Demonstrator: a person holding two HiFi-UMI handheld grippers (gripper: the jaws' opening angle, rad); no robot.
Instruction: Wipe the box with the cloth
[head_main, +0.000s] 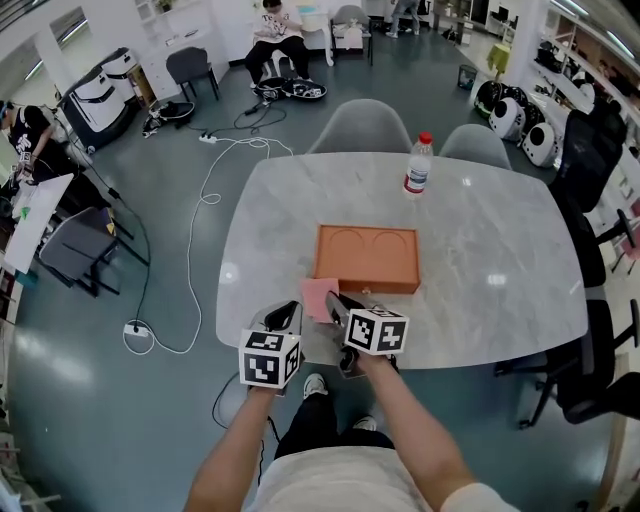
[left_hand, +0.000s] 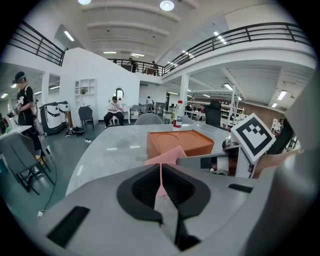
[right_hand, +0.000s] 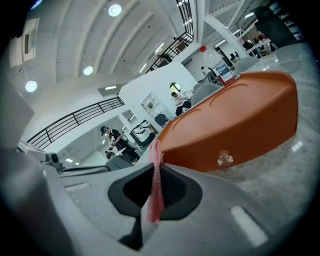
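Beyond the box (head_main: 366, 258), a bottle (head_main: 418, 166)

The cloth (head_main: 318, 298) pinched in both your jaws is pale pink. Just past the jaws, the box (head_main: 367, 258) is plain orange-brown, with a silvery stud (right_hand: 223, 159) on its front. The bench (head_main: 500, 270) under it is white marble with faint grey veins. Your left gripper (head_main: 285, 317) and right gripper (head_main: 335, 303) are grey with black pads (left_hand: 137, 190). Their cubes (head_main: 270, 358) carry black-and-white square markers. Beyond the box, the bottle (head_main: 418, 166) is clear, with a red cap.
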